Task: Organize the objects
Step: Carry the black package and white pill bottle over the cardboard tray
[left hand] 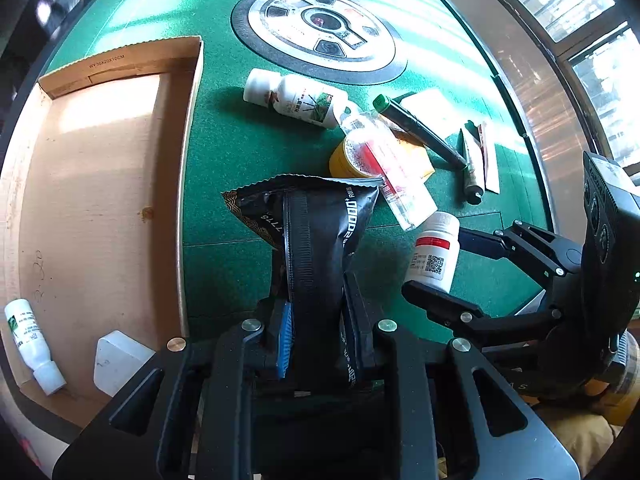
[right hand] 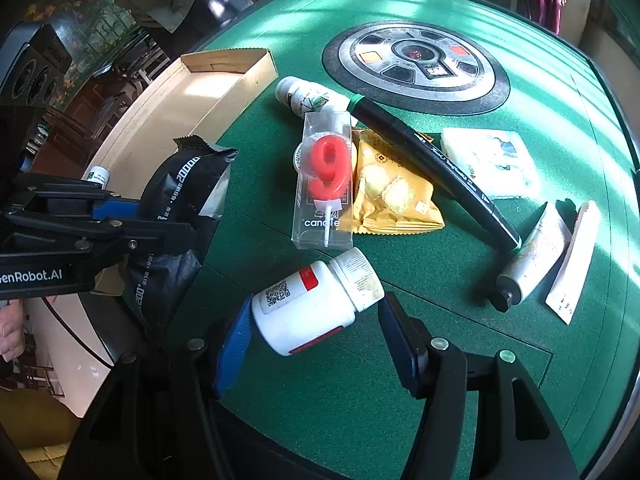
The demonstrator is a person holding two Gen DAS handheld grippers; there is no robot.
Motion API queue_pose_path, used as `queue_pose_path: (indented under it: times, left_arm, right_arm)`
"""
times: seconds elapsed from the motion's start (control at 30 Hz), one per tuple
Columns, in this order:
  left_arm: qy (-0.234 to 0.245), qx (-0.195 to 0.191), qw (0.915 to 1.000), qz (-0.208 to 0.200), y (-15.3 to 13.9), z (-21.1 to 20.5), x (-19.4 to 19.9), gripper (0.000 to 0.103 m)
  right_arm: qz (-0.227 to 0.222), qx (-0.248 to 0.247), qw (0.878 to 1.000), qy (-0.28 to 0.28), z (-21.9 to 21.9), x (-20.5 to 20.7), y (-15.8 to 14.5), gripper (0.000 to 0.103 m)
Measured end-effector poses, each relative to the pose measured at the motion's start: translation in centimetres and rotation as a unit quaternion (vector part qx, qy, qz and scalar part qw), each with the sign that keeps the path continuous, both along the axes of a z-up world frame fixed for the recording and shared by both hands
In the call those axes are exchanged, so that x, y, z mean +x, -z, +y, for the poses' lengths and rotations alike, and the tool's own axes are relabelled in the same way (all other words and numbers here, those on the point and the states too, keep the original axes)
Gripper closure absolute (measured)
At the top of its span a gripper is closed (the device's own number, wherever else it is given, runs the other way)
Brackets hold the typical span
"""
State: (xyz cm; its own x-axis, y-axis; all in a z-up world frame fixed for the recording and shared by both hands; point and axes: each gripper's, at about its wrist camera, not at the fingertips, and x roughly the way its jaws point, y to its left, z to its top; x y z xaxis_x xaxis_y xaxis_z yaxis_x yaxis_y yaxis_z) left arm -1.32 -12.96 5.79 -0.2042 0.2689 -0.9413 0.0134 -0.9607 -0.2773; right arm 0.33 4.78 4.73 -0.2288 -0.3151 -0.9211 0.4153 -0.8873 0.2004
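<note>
My left gripper (left hand: pixel 316 312) is shut on a black foil packet (left hand: pixel 316 232) and holds it above the green table, right of the cardboard box (left hand: pixel 100 184); the packet also shows in the right wrist view (right hand: pixel 180 200). My right gripper (right hand: pixel 316 328) is open, its jaws on either side of a white pill bottle with a red label (right hand: pixel 312 304), which lies on the table. The same bottle shows in the left wrist view (left hand: pixel 434 252). The box holds a small white bottle (left hand: pixel 32 340) and a white block (left hand: pixel 118 360).
On the table lie a clear candle case with a red 9 (right hand: pixel 326 184), a yellow snack packet (right hand: pixel 392 188), a black marker (right hand: pixel 436 168), a white bottle (right hand: pixel 308 96), a tissue pack (right hand: pixel 488 160), a tube (right hand: pixel 528 256) and a sachet (right hand: pixel 576 260). A round console (right hand: pixel 416 64) sits mid-table.
</note>
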Motion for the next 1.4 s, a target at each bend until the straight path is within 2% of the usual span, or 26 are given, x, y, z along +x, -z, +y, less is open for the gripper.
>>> queue_pose_path:
  times: [0.17, 0.37, 0.77, 1.0, 1.4]
  left_arm:
    - [-0.011, 0.003, 0.9999, 0.006, -1.1, -0.7, 0.4, 0.082]
    - [-0.048, 0.002, 0.9988, 0.012, -2.2, -2.4, 1.8, 0.082]
    - [-0.119, -0.011, 0.9928, 0.009, -3.4, -4.8, 5.7, 0.081]
    - [-0.152, -0.015, 0.9882, 0.015, -4.3, -6.3, 7.1, 0.081]
    - [-0.166, -0.011, 0.986, 0.013, -4.3, -8.2, 8.0, 0.081]
  right_arm:
    - [-0.002, -0.009, 1.0, -0.029, -1.2, 0.3, -0.7, 0.04]
    - [-0.016, -0.019, 0.997, -0.074, -3.1, 0.2, -1.3, 0.04]
    - [-0.013, -0.011, 0.983, -0.18, -8.2, 0.6, -2.1, 0.04]
    - [-0.001, -0.024, 0.98, -0.2, -9.6, 0.5, -3.0, 0.04]
    - [0.016, -0.039, 0.979, -0.199, -11.2, 0.1, -4.1, 0.04]
